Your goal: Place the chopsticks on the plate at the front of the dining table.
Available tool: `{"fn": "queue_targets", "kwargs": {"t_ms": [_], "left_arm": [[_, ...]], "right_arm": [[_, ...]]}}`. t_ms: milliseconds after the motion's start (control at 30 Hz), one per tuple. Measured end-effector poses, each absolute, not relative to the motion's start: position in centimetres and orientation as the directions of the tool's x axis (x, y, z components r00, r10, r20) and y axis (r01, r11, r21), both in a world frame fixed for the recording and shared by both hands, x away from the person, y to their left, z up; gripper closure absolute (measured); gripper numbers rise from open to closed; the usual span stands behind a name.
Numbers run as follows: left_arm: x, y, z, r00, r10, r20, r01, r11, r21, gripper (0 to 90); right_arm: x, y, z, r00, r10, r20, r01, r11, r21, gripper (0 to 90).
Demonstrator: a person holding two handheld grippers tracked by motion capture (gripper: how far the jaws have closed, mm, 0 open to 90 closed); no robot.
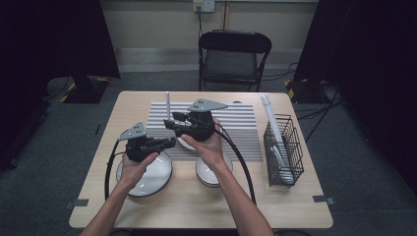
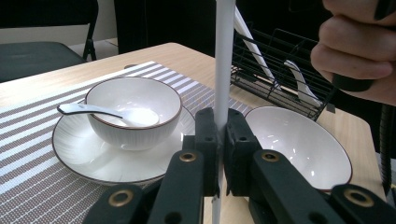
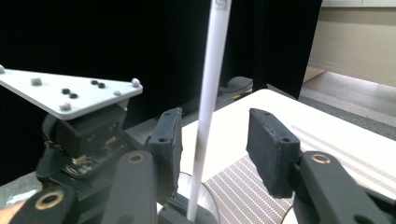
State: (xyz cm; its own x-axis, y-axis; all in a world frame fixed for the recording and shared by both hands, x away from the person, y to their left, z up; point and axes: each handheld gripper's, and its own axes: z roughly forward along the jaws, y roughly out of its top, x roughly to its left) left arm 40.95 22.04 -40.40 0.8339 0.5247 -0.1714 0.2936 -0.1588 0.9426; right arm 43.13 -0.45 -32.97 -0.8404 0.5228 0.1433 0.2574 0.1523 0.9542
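A white chopstick stands upright over the striped placemat. My left gripper is shut on its lower part; in the left gripper view the pads of that gripper press on the chopstick from both sides. My right gripper is just above it. In the right gripper view the chopstick passes between the jaws of the right gripper, which stand apart and do not touch it.
A small bowl holding a white spoon sits on a saucer. A second bowl and a plate lie near the front. A wire rack with chopsticks stands right. A chair is behind the table.
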Motion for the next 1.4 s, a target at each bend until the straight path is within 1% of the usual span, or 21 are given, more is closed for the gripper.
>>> {"fn": "queue_targets", "kwargs": {"t_ms": [33, 133, 233, 300, 367, 533, 767, 900, 1000, 1167, 1267, 1333, 1400], "left_arm": [[40.9, 22.1, -40.4, 0.835, 0.524, -0.171, 0.292, -0.157, 0.943, 86.0], [41.0, 22.1, -40.4, 0.832, 0.526, -0.176, 0.298, -0.156, 0.942, 86.1], [40.9, 22.0, -40.4, 0.835, 0.522, -0.173, 0.298, -0.166, 0.940, 86.1], [40.9, 22.0, -40.5, 0.830, 0.530, -0.171, 0.298, -0.163, 0.941, 86.2], [41.0, 22.0, -40.5, 0.836, 0.524, -0.162, 0.294, -0.177, 0.939, 86.2], [40.8, 22.0, -40.6, 0.841, 0.514, -0.168, 0.300, -0.186, 0.936, 86.2], [40.8, 22.2, -40.7, 0.845, 0.510, -0.159, 0.295, -0.198, 0.935, 86.2], [40.7, 22.3, -40.8, 0.850, 0.505, -0.151, 0.294, -0.215, 0.931, 86.2], [40.6, 22.3, -40.9, 0.849, 0.505, -0.157, 0.298, -0.210, 0.931, 86.3], [40.6, 22.4, -40.8, 0.848, 0.506, -0.158, 0.295, -0.203, 0.934, 86.3], [40.7, 22.5, -40.8, 0.845, 0.507, -0.170, 0.303, -0.192, 0.933, 86.3], [40.7, 22.5, -40.9, 0.845, 0.509, -0.163, 0.301, -0.201, 0.932, 86.3], [40.7, 22.5, -40.9, 0.844, 0.510, -0.167, 0.302, -0.194, 0.933, 86.3]], "right_arm": [[43.2, -0.4, -33.0, -0.840, 0.522, 0.144, 0.258, 0.152, 0.954, 58.8], [43.3, -0.4, -33.2, -0.835, 0.535, 0.131, 0.253, 0.163, 0.954, 58.0], [43.3, -0.4, -33.4, -0.832, 0.541, 0.122, 0.251, 0.171, 0.953, 59.3], [43.4, -0.4, -33.5, -0.835, 0.536, 0.125, 0.252, 0.169, 0.953, 64.5], [43.5, -0.5, -33.6, -0.827, 0.550, 0.118, 0.250, 0.171, 0.953, 66.0], [43.6, -0.7, -33.8, -0.809, 0.577, 0.111, 0.259, 0.182, 0.949, 64.3], [43.6, -1.1, -34.2, -0.801, 0.589, 0.111, 0.263, 0.180, 0.948, 62.4], [43.6, -1.3, -34.4, -0.792, 0.604, 0.085, 0.248, 0.192, 0.950, 62.5], [43.5, -1.6, -34.6, -0.786, 0.612, 0.081, 0.249, 0.194, 0.949, 60.8], [43.5, -1.7, -34.6, -0.786, 0.614, 0.072, 0.242, 0.198, 0.950, 60.7], [43.5, -1.8, -34.7, -0.784, 0.617, 0.072, 0.244, 0.200, 0.949, 58.6], [43.6, -1.8, -34.9, -0.783, 0.617, 0.078, 0.251, 0.198, 0.948, 56.6], [43.7, -1.8, -35.0, -0.780, 0.622, 0.073, 0.249, 0.201, 0.947, 56.3]]}}
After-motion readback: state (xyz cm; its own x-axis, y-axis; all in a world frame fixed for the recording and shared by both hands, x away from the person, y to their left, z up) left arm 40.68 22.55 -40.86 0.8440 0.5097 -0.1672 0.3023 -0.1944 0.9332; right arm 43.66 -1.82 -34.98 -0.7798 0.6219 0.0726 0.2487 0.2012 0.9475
